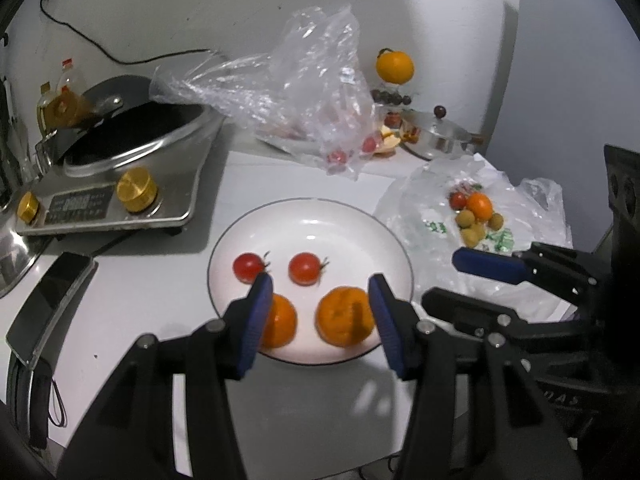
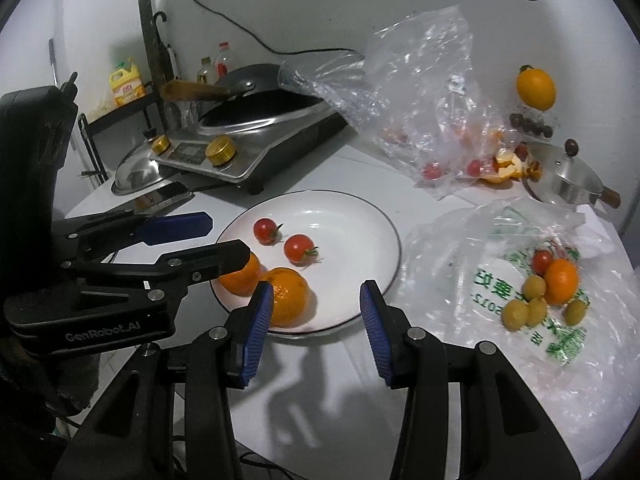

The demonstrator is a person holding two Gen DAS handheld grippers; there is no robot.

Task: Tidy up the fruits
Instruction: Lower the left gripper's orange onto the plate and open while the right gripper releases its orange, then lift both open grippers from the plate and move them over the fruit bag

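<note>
While two tomatoes (image 1: 276, 267) and two oranges (image 1: 345, 316) are sitting on the plate (image 1: 360, 216) beneath my left gripper (image 1: 318, 316), I am holding both grippers partly open and empty; next, I judge, my right gripper (image 2: 317, 312) is reaching right toward the bagged fruit (image 2: 548, 288).

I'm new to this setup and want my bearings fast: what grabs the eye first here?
The white plate at the table's centre, with two cherry tomatoes behind two oranges. To its right, a pile of small fruit lies on a plastic bag. Both the left gripper and the right gripper hover open at the plate's near rim, holding nothing.
</note>
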